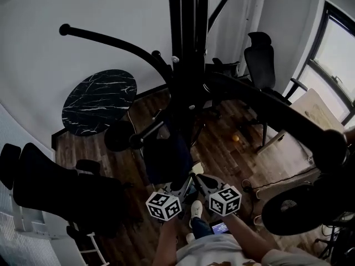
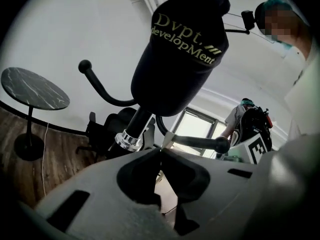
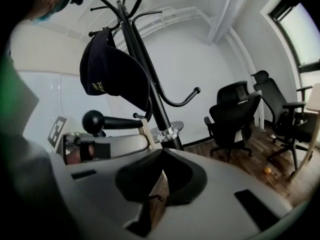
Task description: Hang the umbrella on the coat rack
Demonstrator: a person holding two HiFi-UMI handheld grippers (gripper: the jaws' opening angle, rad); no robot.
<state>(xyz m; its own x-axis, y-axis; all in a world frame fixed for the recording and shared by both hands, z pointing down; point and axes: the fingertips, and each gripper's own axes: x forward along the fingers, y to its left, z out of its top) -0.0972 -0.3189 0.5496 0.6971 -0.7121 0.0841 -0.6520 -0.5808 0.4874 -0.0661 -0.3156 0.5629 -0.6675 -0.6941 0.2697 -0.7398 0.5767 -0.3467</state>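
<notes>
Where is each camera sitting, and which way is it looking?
Head view: on the person's head, facing steeply down the tall black metal coat rack to the brown wooden floor; forearms, left gripper and right gripper show.
Left gripper view: on the left gripper, facing up past its shut jaws at the dark fabric cap with gold lettering.
Right gripper view: on the right gripper, facing up past its shut jaws at that cap and black office chairs.
Shared: both gripper views show the cap on the rack.
</notes>
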